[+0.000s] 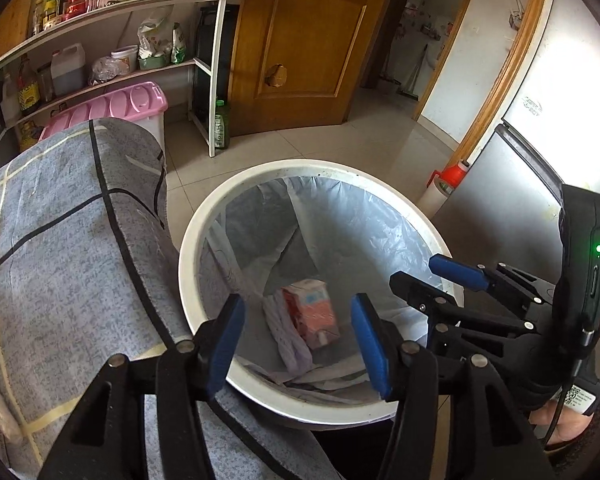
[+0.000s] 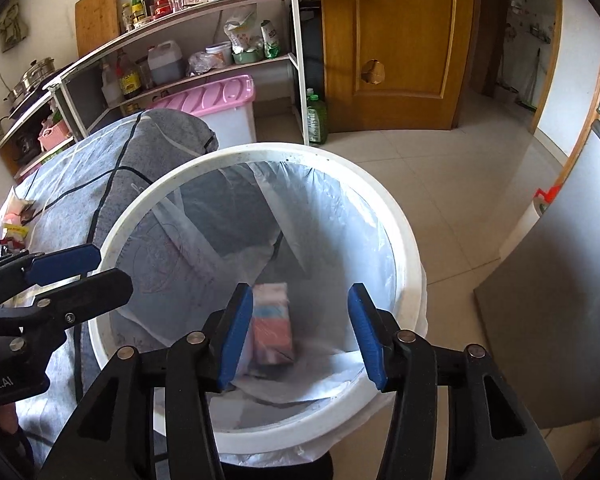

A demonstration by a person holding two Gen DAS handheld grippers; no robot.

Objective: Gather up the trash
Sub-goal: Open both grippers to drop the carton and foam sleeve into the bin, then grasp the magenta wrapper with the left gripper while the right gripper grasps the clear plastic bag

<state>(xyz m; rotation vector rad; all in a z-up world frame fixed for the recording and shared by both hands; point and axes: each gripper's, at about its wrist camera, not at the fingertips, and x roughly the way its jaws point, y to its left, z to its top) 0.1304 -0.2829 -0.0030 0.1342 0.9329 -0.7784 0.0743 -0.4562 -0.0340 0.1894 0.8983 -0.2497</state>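
Both claws, left claw (image 1: 298,340) and right claw (image 2: 296,334), we hold spread and empty, tilted down over the bin (image 1: 188,248); inside lies a pink carton (image 1: 312,314).

Partial mirrored print "obot.AI" on left gripper (image 2: 96,268) body; other labels illegible.

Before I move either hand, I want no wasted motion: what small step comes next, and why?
Probably lift both tongs back toward the cloth-covered table. The left tongs and right tongs stand open and empty over the bin, the carton already lies inside, and more litter waits there.
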